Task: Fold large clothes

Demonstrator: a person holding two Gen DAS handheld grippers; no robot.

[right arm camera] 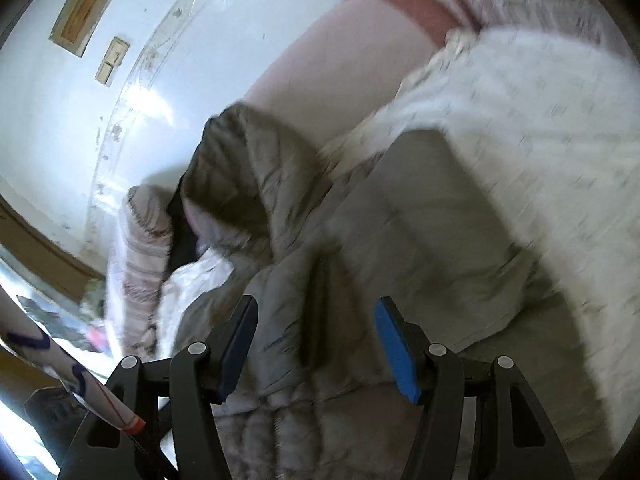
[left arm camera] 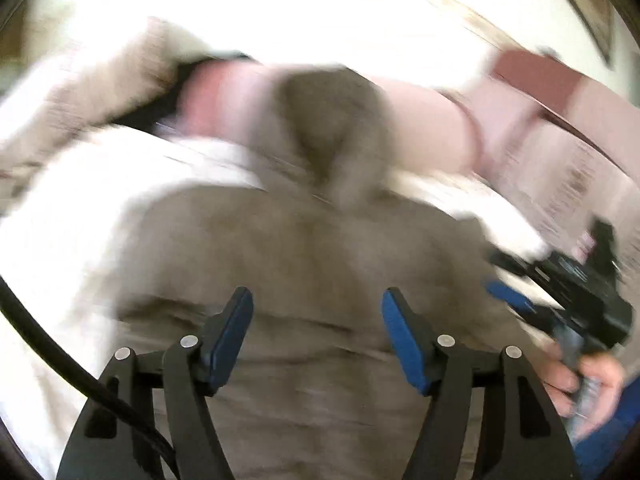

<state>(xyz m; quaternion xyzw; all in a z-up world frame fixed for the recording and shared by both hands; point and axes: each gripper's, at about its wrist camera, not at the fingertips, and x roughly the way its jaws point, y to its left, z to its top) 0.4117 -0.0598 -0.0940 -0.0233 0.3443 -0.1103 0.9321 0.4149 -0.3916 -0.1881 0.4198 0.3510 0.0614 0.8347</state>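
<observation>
A large grey-brown hooded jacket (left arm camera: 320, 264) lies spread on a white bedsheet (left arm camera: 64, 240), hood (left arm camera: 332, 128) pointing away. My left gripper (left arm camera: 318, 340) is open and empty just above the jacket's body. In the left wrist view the right gripper (left arm camera: 516, 296) shows at the right edge, held in a hand; its jaws are blurred there. In the right wrist view my right gripper (right arm camera: 316, 344) is open and empty above the quilted jacket (right arm camera: 320, 264), with the hood (right arm camera: 236, 168) ahead to the left. Both views are motion-blurred.
A pink headboard or cushion (right arm camera: 360, 64) stands behind the bed with a dark red band (right arm camera: 408, 0). A striped pillow (right arm camera: 144, 248) lies left of the hood. White sheet (right arm camera: 520, 128) covers the right. A pale wall (right arm camera: 60, 120) with framed pictures is behind.
</observation>
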